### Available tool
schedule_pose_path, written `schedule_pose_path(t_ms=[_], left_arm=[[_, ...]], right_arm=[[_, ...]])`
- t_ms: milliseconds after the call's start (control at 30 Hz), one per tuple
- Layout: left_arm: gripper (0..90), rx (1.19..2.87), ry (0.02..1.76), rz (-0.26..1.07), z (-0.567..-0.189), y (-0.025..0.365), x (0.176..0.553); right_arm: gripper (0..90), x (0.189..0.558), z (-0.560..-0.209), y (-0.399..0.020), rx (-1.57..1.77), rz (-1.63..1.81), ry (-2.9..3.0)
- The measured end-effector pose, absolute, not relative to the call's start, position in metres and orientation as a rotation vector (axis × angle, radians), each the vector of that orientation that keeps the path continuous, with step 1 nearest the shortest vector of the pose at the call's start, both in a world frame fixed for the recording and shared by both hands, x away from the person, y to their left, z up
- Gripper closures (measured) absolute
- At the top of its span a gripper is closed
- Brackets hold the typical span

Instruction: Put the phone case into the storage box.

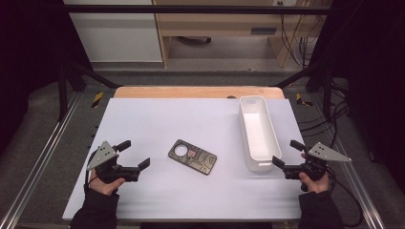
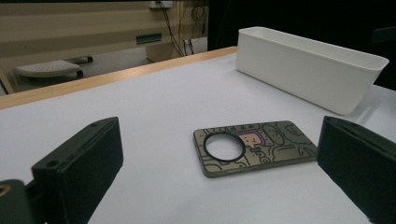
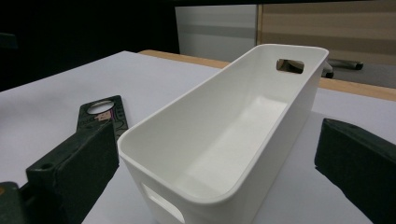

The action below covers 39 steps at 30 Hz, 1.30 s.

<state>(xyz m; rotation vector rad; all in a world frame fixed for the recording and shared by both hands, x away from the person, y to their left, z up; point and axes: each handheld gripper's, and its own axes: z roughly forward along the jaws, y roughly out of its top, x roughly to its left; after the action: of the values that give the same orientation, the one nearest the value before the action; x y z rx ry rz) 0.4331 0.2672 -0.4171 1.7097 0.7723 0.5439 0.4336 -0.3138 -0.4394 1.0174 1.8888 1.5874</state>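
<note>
One phone case [image 1: 192,156], one white bin [image 1: 258,133], two open tongs [image 1: 135,154].

Left claw [image 1: 135,155] and right claw [image 1: 288,153], jaws apart.

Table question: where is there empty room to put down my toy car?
Lots of bare table left of the white bin and behind the phone case; also along the near edge between both grippers. It is tight between bin and right gripper.

In the right gripper view, the left jaw hides the lower part of the phone case [image 3: 103,112]; the white bin [image 3: 224,140] runs off the bottom edge.
</note>
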Motion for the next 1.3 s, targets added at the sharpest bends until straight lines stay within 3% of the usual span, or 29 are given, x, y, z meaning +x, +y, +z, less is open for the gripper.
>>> schedule_pose_path(t_ms=[1300], left_arm=[[0.2,1.776,0.763,0.53,-0.402,0.238,0.433]], right_arm=[[0.3,0.433,-0.439,-0.313,1.003,1.573,1.906]])
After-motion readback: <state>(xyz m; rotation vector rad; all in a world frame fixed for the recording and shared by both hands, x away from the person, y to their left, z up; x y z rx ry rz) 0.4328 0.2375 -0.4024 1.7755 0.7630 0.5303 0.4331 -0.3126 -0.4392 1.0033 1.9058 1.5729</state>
